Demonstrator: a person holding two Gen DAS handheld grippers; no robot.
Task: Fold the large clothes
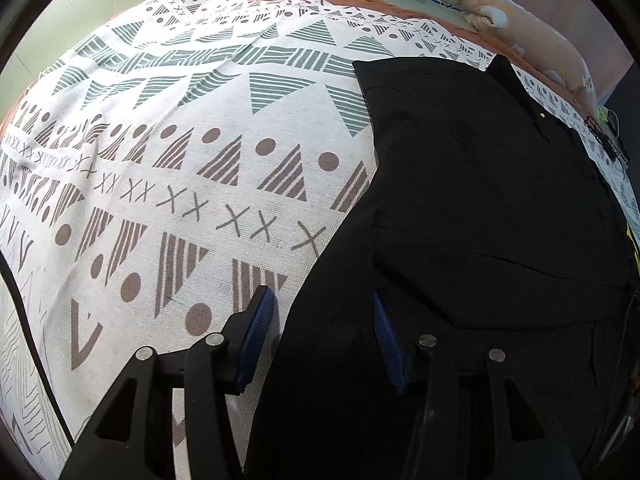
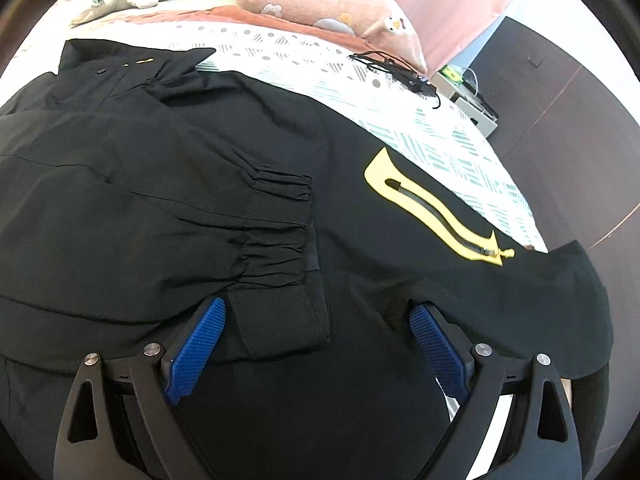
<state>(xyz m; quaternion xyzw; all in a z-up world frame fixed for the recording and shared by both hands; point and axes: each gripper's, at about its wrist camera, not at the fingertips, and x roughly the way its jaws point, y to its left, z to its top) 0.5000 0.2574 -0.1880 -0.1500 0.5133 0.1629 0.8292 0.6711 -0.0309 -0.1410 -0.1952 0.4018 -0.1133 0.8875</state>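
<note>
Jacket (image 2: 160, 184), black with a yellow-trimmed zip pocket (image 2: 436, 208), lies flat on a patterned bed cover (image 1: 180, 168). Left gripper (image 1: 324, 332) fingers stand apart astride its edge. Right gripper (image 2: 316, 344) fingers spread wide around a sleeve cuff (image 2: 280, 320).

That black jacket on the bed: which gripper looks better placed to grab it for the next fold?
Probably the left gripper: its open jaws straddle the black jacket at its edge. The right gripper hangs wide open over a sleeve cuff, mid-garment.
</note>
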